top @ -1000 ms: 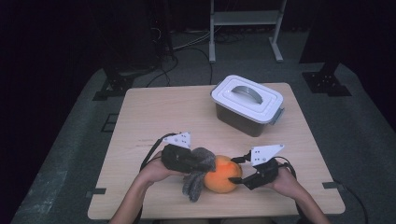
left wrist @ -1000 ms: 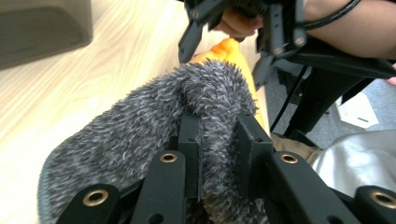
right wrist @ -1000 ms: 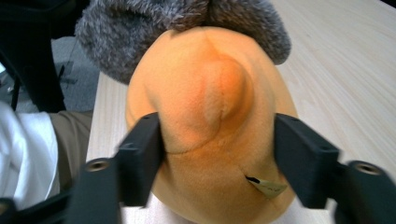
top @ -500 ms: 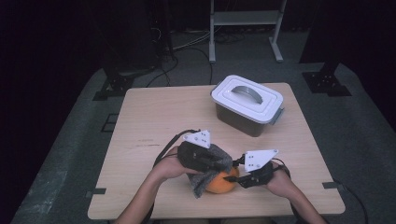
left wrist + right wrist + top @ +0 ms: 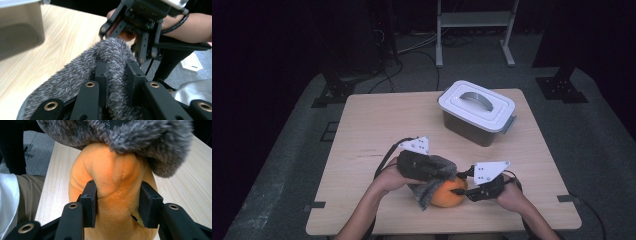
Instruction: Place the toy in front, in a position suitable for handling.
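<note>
Orange plush ball (image 5: 448, 194) located at near edge of table (image 5: 377, 120), slightly right of centre, resting on the wood. Soft orange fabric, bulged and creased where gripped. Grey fuzzy cloth (image 5: 432, 181) draped over top and left flank of the ball, hanging down toward the near side; in right gripper view, cloth (image 5: 120, 137) overhanging upper part of ball (image 5: 112, 185).

Right gripper (image 5: 465, 191) applied from the right of the ball, jaws at medium width, having just been closing, pads pressed into a fold of orange fabric (image 5: 117, 202) on both sides. Held by right hand (image 5: 507, 197) at near right.

Left gripper (image 5: 451, 173) applied from the left, above the ball, jaws narrow, clamped on a ridge of grey cloth (image 5: 115, 70). Held by left hand (image 5: 387, 179). In left gripper view, right gripper (image 5: 125, 42) visible just beyond the cloth.

Lidded container (image 5: 477, 111) standing far right on the table, well apart from the ball; white lid with grey recessed handle, dark translucent body, grey latch at right end.

Dark grey floor (image 5: 602, 150) surrounding the table; metal frame legs (image 5: 474, 30) and cables at far side.
</note>
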Action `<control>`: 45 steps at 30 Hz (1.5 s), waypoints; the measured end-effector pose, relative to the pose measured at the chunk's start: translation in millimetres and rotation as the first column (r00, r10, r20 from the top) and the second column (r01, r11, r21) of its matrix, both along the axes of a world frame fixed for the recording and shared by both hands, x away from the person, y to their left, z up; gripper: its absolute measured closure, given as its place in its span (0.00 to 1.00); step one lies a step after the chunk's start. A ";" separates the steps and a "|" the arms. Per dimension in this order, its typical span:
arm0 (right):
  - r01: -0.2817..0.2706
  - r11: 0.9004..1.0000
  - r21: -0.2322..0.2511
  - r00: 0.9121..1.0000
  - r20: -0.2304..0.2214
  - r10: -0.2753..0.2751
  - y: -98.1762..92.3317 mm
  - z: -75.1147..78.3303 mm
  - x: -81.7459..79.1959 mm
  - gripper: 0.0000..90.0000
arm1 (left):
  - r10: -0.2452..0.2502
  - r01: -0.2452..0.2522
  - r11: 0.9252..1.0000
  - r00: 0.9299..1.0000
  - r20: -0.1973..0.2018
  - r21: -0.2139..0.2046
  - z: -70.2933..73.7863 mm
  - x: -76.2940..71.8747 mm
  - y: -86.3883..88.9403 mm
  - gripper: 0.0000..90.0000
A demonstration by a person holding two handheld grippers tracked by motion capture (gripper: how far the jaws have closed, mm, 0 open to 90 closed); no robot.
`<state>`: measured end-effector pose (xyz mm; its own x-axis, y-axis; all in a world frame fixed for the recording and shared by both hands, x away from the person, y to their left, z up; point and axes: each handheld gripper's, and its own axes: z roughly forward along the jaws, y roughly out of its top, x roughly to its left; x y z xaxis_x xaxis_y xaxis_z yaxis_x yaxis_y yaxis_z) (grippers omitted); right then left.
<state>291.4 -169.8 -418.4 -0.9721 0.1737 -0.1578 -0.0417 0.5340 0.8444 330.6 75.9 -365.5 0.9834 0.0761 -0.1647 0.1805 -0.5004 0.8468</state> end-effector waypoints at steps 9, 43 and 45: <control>0.004 1.000 0.006 1.000 -0.001 -0.004 -8.2 -3.3 0.0 0.62 | 0.032 -0.032 0.999 0.999 0.009 0.021 -2.9 2.7 -6.3 0.82; -0.006 1.000 0.004 0.999 0.034 0.006 -4.6 -3.8 -3.4 0.62 | -0.024 0.024 1.000 1.000 -0.007 0.013 1.3 -3.6 -18.0 0.82; -0.003 1.000 0.004 1.000 0.031 0.003 -5.7 -4.1 -3.5 0.62 | -0.030 0.030 0.999 1.000 0.000 0.034 2.4 -3.1 -24.9 0.82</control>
<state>287.9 -175.5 -422.5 -0.9672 0.1715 -0.1876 -0.0697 0.5306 0.8447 327.6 51.0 -363.0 0.9854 0.0524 -0.1617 0.1645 -0.5340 0.8293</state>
